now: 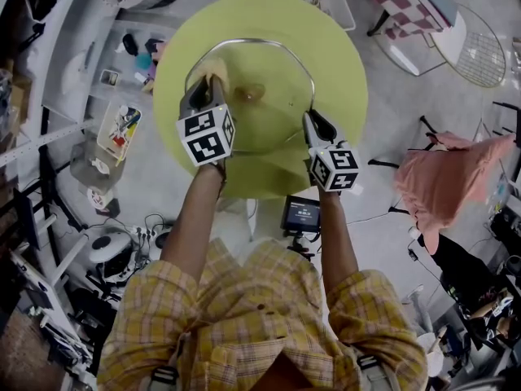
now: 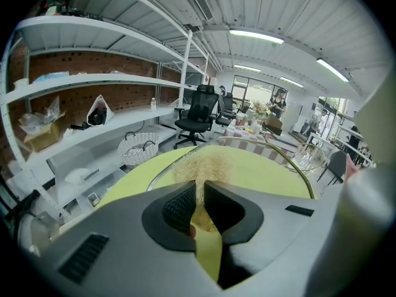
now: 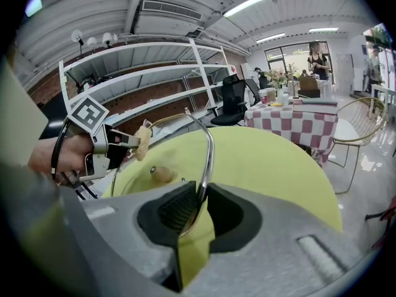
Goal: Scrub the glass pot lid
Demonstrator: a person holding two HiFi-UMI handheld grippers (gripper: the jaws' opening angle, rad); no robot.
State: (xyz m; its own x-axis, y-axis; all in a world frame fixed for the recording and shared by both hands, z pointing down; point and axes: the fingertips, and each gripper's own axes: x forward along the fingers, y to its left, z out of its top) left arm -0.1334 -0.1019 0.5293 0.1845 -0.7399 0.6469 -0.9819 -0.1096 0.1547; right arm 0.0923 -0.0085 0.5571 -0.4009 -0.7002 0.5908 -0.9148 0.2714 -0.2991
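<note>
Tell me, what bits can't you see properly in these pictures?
- Head view: the left tool covers most of the scrubber.
- Left gripper view: the scrubber hides the knob of the glass lid.
- Right gripper view: the body of the right tool cuts off the lid's near edge.
- Head view: the small screen beside the table is too small to read.

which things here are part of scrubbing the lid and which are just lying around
In the job: glass pot lid, held at its rim by the right gripper; yellow scrub pad in the left gripper.
Lying about: wicker basket, office chair, checked tablecloth, pink cloth.
</note>
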